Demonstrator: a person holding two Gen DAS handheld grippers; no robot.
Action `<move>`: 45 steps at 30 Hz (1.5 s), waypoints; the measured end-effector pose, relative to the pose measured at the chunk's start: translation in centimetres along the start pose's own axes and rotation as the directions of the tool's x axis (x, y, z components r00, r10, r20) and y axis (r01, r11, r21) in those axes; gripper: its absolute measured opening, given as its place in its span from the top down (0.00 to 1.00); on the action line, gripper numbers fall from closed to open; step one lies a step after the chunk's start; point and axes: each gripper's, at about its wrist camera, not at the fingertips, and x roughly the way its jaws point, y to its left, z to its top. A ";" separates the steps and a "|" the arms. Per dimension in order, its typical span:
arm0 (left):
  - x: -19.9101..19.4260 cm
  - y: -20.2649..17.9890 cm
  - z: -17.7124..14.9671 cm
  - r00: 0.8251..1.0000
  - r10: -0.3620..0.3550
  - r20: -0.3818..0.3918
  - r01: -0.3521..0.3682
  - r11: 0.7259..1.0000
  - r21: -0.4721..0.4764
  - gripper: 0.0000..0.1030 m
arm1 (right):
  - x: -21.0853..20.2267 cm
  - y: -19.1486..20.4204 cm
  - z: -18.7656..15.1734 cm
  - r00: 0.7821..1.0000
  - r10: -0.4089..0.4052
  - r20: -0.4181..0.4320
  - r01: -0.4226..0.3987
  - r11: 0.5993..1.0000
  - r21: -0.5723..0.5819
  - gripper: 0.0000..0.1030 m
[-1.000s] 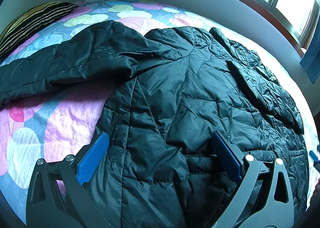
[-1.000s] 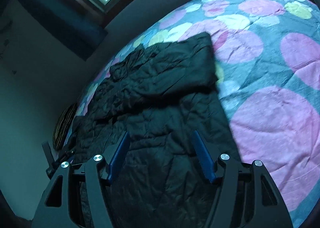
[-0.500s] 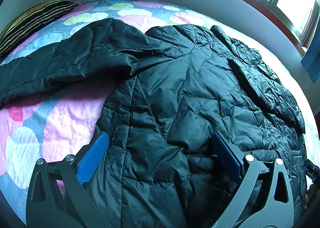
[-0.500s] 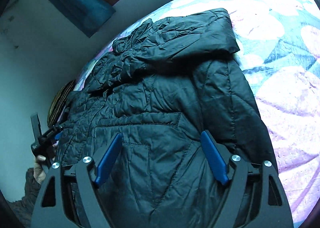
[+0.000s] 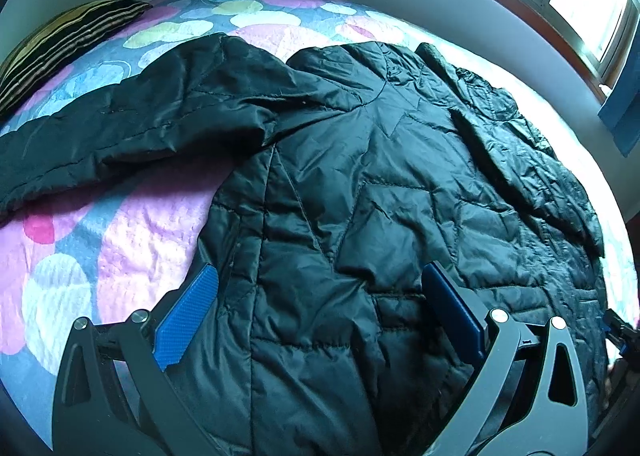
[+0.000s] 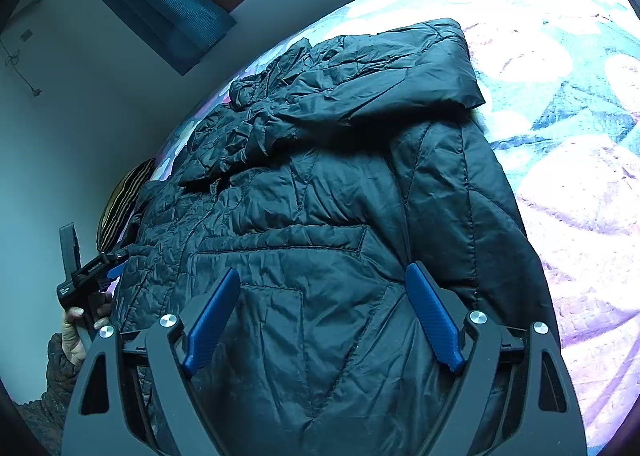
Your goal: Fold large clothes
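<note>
Both jaws stand wide and hold nothing: the left hand-held gripper (image 5: pixel 318 314) and the right hand-held gripper (image 6: pixel 324 316) hover low over the hem of one black quilted jacket (image 5: pixel 400 184), spread on the bed (image 5: pixel 132 224). It looks light, soft, puffy and slippery; I would pinch a hem corner. One sleeve (image 5: pixel 120 128) lies outward, one striped pillow (image 5: pixel 60 44) beyond.

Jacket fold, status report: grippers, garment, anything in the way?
Left gripper and right gripper open, over the hem. Black quilted jacket flat on bedspread, one sleeve outstretched. Nothing obstructing.
</note>
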 end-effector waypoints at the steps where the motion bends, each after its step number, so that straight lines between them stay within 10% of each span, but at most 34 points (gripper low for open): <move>1: -0.3 0.1 0.1 1.000 -0.005 0.002 0.005 1.000 -0.002 0.02 | 0.0 0.0 0.0 1.000 0.001 0.001 -0.001 1.000 0.000 0.18; 16: -8.2 15.2 1.0 0.982 0.005 0.189 0.042 0.969 -0.244 0.03 | 0.0 0.1 -0.1 1.000 0.002 0.002 -0.002 1.000 0.000 0.17; 27: -12.5 32.6 -2.2 0.941 0.140 0.307 0.094 0.766 -0.636 0.03 | 0.1 0.1 -0.1 1.000 0.001 0.004 -0.001 1.000 0.001 0.16; 32: -10.3 35.0 -3.5 0.952 0.075 0.297 0.165 0.690 -0.705 0.04 | 0.1 0.2 -0.1 1.000 0.000 0.005 0.000 1.000 0.001 0.16; 39: -8.6 35.0 -2.1 0.939 -0.005 0.344 0.264 0.653 -0.710 0.16 | 0.1 0.2 -0.1 1.000 0.002 0.006 -0.002 1.000 0.003 0.15; 42: -7.8 34.8 -1.2 0.944 0.018 0.329 0.234 0.667 -0.708 0.19 | 0.1 0.2 -0.1 1.000 0.002 0.006 -0.002 1.000 0.003 0.15; 45: -7.0 34.7 -0.4 0.952 0.050 0.302 0.190 0.678 -0.710 0.42 | 0.1 0.2 -0.1 1.000 0.002 0.007 -0.002 1.000 0.004 0.15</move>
